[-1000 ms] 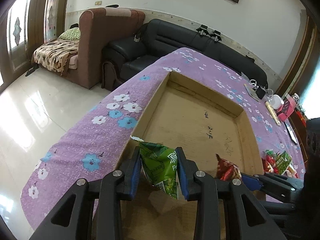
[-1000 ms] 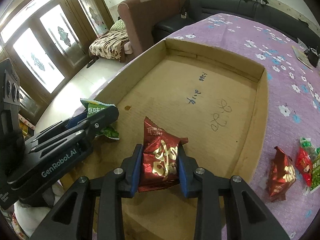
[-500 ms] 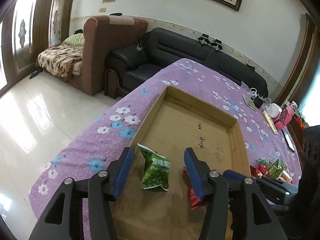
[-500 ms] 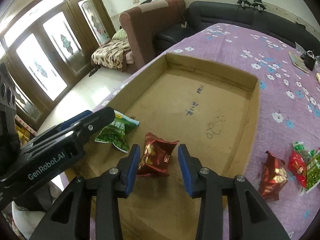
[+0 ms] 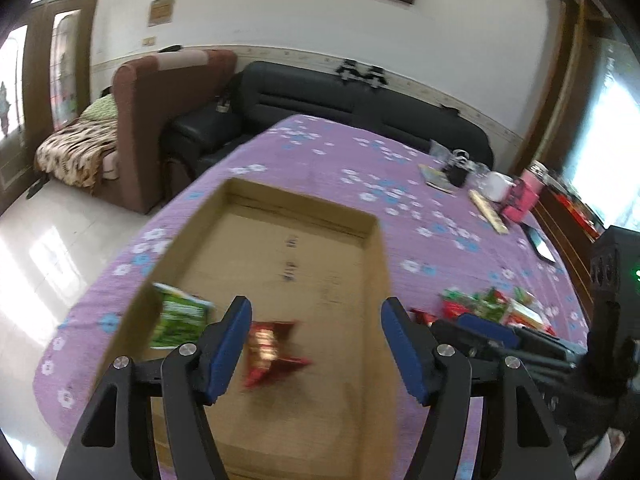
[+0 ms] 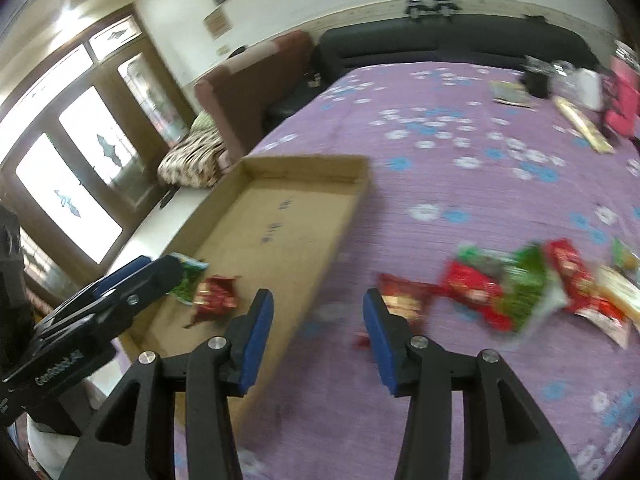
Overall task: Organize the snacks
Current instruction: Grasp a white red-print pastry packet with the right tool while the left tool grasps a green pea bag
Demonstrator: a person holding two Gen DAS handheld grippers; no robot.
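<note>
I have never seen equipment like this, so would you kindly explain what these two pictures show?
A person holds a handheld clamp in each hand; a fisheye camera on each looks along its blue-padded fingers. One picture is from the left gripper, the other from the right gripper. Both have just been opening and hold nothing. On the purple flowered tablecloth sits a shallow cardboard tray containing a green snack packet and a red snack packet. More red and green packets lie loose on the cloth beside the tray.
</note>
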